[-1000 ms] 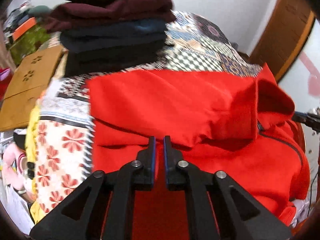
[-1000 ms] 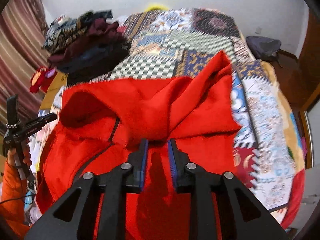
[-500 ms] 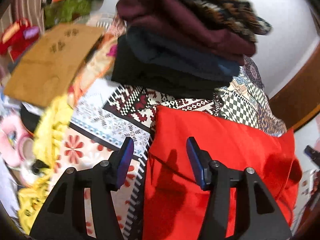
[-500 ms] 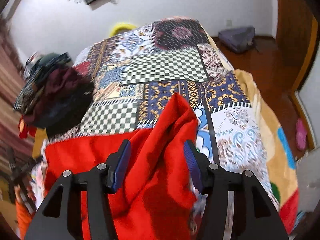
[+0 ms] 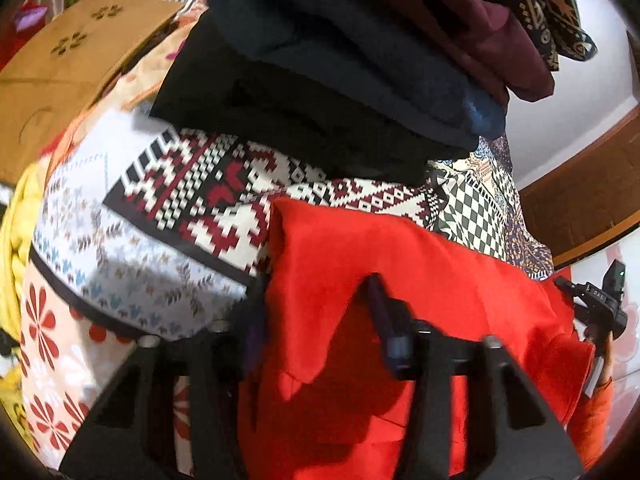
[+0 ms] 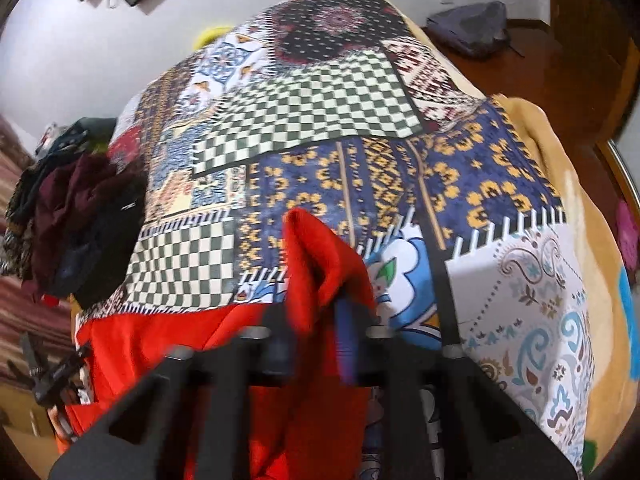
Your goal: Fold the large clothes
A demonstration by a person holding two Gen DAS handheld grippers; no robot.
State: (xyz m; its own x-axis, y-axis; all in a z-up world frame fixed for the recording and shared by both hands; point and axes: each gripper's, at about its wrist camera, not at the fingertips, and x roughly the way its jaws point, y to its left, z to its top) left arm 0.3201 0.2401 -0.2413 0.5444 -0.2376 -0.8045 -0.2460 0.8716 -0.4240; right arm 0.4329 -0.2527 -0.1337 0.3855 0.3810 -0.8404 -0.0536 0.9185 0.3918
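A red garment (image 5: 420, 280) lies spread on a patchwork bedspread (image 5: 160, 240). In the left wrist view its far left corner stands between the fingers of my left gripper (image 5: 320, 320). The jaws are closing, with a gap still showing on both sides of the cloth. In the right wrist view the red garment's (image 6: 160, 344) far right corner rises as a bunched peak. My right gripper (image 6: 316, 332) is closing on that peak, its pads pinching the cloth. Each gripper also shows small at the other view's edge: the right gripper (image 5: 600, 300) and the left gripper (image 6: 52, 372).
A stack of folded dark clothes (image 5: 340, 60) sits on the bed just beyond the left corner, also visible as a stack (image 6: 80, 216) at the left. A brown cardboard box (image 5: 60, 72) lies far left. The bedspread (image 6: 320, 120) stretches beyond the right gripper. A grey bag (image 6: 468, 28) rests on the wooden floor.
Both grippers left the garment's middle and swung outward to its far corners, the left leftward, the right rightward. Their jaws opened wide on the way and have since narrowed around the cloth.
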